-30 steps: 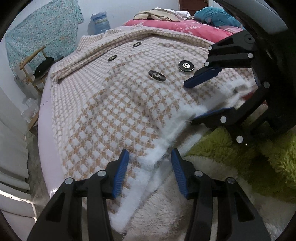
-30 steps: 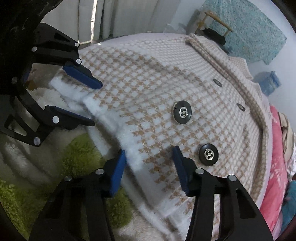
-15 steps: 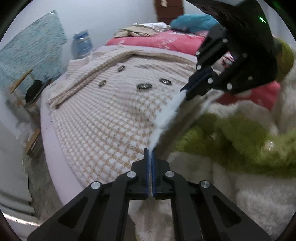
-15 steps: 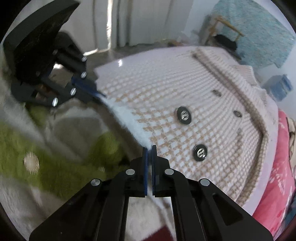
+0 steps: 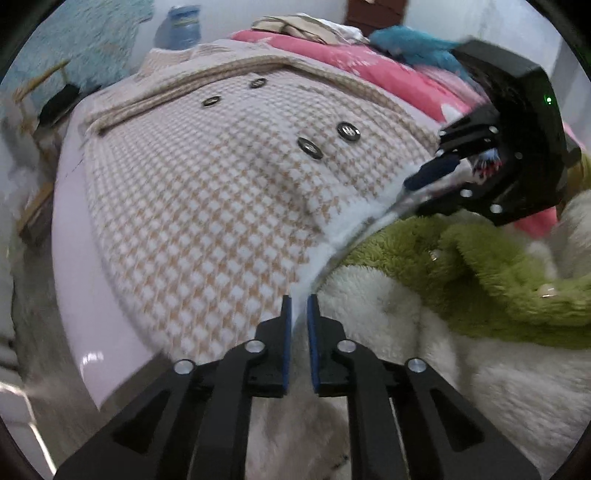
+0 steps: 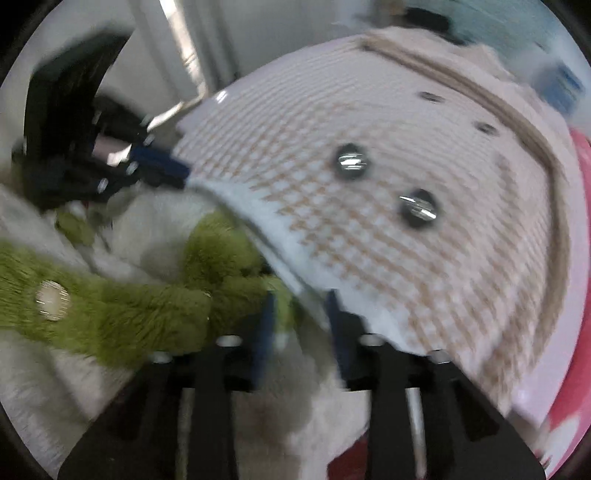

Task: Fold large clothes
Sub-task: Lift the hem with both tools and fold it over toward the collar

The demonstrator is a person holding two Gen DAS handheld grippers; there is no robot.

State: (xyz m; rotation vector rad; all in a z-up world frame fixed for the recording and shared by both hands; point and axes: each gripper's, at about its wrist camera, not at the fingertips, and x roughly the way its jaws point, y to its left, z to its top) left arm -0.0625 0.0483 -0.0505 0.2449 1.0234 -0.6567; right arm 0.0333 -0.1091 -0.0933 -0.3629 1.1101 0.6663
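A tan and white houndstooth coat [image 5: 207, 192] with dark buttons lies spread on a pale pink bed [image 5: 70, 280]. Its white fleecy hem runs along the near edge. My left gripper [image 5: 298, 314] is shut on the hem's corner and holds it lifted. In the left wrist view my right gripper [image 5: 424, 184] grips the hem further along. In the blurred right wrist view my right gripper [image 6: 299, 317] has its jaws a little apart with the hem [image 6: 310, 295] between them, and the left gripper [image 6: 177, 175] pinches the hem's far end.
A green and white fleece garment [image 5: 480, 266] lies under and beside the lifted hem. A pink quilt [image 5: 373, 74], a teal pillow [image 5: 413, 40] and folded clothes lie at the bed's far side. A water jug [image 5: 183, 26] and wooden rack [image 5: 33, 96] stand at the left.
Both grippers closed on the coat's hem and lifted it off the fleece garment. Since half a second ago both jaws stand slightly wider and the hem sags between them.
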